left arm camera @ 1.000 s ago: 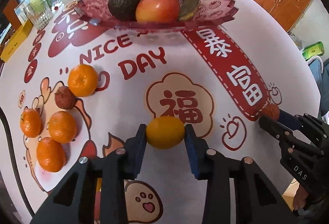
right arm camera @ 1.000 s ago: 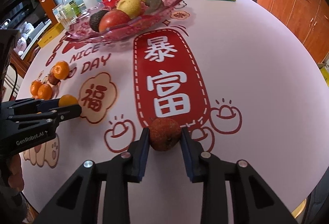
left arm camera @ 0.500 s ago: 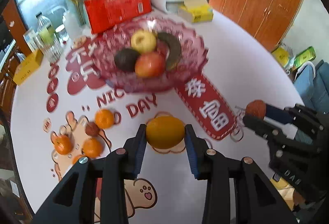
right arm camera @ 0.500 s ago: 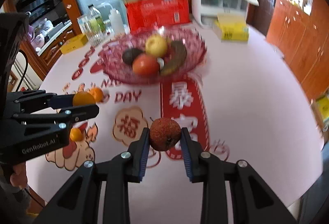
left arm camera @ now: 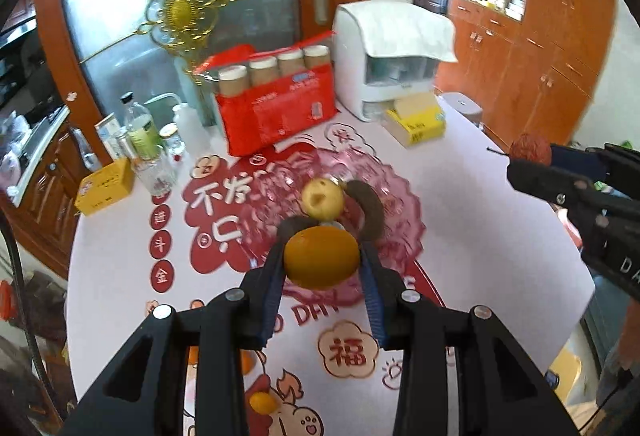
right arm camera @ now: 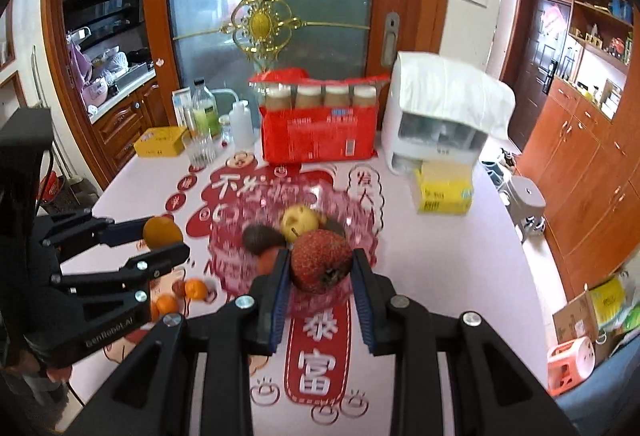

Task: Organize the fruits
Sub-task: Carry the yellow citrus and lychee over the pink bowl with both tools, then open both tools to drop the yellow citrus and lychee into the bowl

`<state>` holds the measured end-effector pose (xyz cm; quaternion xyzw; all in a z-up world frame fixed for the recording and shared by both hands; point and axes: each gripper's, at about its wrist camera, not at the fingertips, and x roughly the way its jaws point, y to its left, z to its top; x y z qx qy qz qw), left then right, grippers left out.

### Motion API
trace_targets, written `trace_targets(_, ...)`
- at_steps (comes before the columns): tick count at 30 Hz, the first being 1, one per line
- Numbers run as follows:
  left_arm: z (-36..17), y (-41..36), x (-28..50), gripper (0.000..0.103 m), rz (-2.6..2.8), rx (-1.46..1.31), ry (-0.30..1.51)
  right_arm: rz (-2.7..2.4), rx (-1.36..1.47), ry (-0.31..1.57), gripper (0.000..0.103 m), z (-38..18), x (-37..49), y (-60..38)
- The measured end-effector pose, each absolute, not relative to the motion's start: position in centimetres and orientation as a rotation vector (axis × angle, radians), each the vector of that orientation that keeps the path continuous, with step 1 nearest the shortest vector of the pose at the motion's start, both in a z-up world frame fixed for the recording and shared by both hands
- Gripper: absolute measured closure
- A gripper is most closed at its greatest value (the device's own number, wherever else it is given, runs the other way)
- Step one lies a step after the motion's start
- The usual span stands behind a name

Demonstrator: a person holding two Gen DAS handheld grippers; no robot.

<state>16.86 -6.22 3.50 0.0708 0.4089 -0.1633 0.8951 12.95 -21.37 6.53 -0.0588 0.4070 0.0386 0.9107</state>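
Observation:
My left gripper [left arm camera: 322, 260] is shut on an orange fruit [left arm camera: 321, 257] and holds it high above the near rim of the pink glass fruit bowl [left arm camera: 396, 196]. My right gripper [right arm camera: 321, 265] is shut on a rough red fruit [right arm camera: 320, 262], also high above the bowl [right arm camera: 362, 212]. The bowl holds a yellow apple [left arm camera: 322, 198], a dark avocado [right arm camera: 262, 237] and a dark curved fruit [left arm camera: 368, 206]. Each gripper shows in the other's view: the left one [right arm camera: 162, 240], the right one [left arm camera: 532, 160]. Several tangerines [right arm camera: 194, 288] lie on the table at the near left.
At the table's back stand a red pack of jars [left arm camera: 276, 104], a white appliance [left arm camera: 392, 72], a yellow tissue box [left arm camera: 418, 120], bottles and a glass [left arm camera: 148, 144], and a yellow box [left arm camera: 106, 186]. Wooden cabinets [left arm camera: 560, 48] are at the right.
Both grippers have risen with their fruits and moved forward toward the bowl. The table and bowl now look smaller and lower in both views.

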Motion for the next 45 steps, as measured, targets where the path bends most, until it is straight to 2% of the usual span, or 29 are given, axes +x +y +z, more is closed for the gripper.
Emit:
trace_targets(7,3.9,-6.5,21.7,0.068,-0.242,0.13,0.854,0.114,-0.141,0.849,0.073,6.8,18.6,-21.4)
trace_targets(16,-0.4,-6.0,27.3,0.068,-0.114,0.076,0.906,0.132,-0.064,0.916,0.073,0.4,23.6,-22.2)
trace_targets(25,-5.7,-8.1,29.6,0.068,-0.101,0.09,0.995,0.143,-0.021,0.97,0.073,-5.2,26.6,-22.9)
trace_targets(45,-12.0,-10.2,31.9,0.068,-0.112,0.098,1.091,0.182,0.019,1.067,0.073,-12.1,29.4,-23.4)
